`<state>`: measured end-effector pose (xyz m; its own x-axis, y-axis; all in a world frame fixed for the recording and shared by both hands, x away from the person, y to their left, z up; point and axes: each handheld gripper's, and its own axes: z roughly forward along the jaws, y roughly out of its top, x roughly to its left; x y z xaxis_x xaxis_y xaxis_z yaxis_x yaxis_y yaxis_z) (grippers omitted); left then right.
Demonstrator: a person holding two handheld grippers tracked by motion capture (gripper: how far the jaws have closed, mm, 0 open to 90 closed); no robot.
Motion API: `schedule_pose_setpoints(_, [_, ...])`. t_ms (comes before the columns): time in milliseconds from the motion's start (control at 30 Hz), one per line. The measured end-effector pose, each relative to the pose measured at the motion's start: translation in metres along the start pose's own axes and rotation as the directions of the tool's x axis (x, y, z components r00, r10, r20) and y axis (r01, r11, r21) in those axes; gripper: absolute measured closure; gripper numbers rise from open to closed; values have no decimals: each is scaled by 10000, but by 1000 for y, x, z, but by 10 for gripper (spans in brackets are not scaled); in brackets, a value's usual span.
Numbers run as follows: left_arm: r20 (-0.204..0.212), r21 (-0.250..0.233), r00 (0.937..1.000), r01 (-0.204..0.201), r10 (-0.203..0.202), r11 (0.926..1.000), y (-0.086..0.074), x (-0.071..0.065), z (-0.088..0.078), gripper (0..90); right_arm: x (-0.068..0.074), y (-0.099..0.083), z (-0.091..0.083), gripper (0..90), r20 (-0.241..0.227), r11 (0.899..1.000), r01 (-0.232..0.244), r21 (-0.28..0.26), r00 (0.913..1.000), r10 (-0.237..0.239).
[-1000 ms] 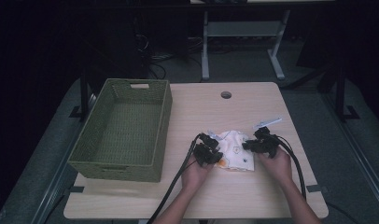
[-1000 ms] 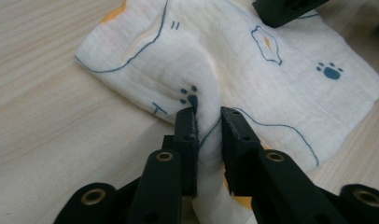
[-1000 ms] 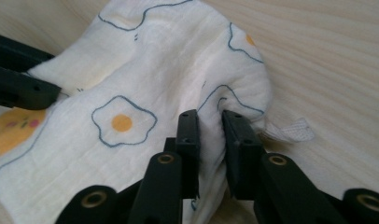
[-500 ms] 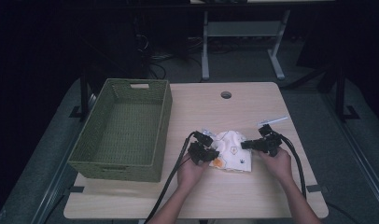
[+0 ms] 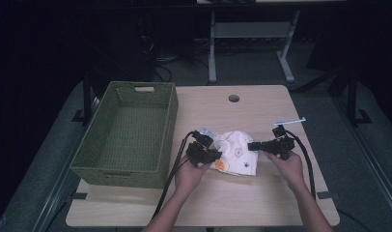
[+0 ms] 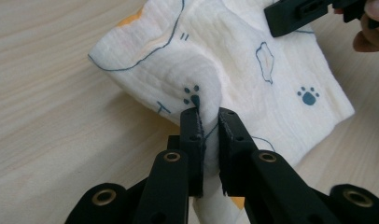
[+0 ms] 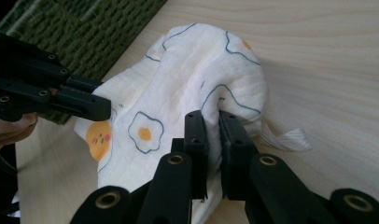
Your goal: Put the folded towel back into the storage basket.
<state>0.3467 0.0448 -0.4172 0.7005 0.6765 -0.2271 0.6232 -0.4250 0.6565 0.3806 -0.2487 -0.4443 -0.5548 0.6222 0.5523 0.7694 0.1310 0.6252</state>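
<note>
Your left gripper (image 5: 214, 155) is pinched tight on a fold of the cloth (image 5: 237, 152), at its left side in the high view. In the left gripper view the two black jaws are nearly closed, with a ridge of white fabric squeezed between them, just below a dark paw print.

Your right gripper (image 5: 252, 145) is clamped on the cloth too, at its right edge. In the right gripper view its jaws close on a bunched fold beside a blue outline, and a short white tape (image 7: 285, 138) trails from the cloth onto the wood next to them.

The cloth is white, printed with fried eggs, paw marks and blue outlines. It lies bunched on the table (image 5: 261, 203) between your two hands, right of the basket (image 5: 126, 140) and near the table's front half. It humps up between the two grips, while its lower edge rests on the wood.

The green woven basket stands at the table's left, just beside your left hand (image 5: 189, 174). Behind your right gripper a thin pale strip (image 5: 289, 120) lies on the table, apart from the cloth.
</note>
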Motion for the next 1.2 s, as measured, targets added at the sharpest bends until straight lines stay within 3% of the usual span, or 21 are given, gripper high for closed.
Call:
schedule_pose_setpoints(467, [-7,-186,9999,-172,172,9997,12,-2,-24,824,6,5,-5,830,-552,9980,-471,-425,9975,448])
schedule_pose_setpoints(833, [185,-578,9998,-97,108,9983,23,2,-54,823,27,27,-12,829,-818,9971,-186,-733,9966,126])
schedule_pose_setpoints(1200, [276,-1038,9996,125,-96,9945,31,18,-87,823,49,53,-12,829,-1232,9950,-72,-992,9924,-51])
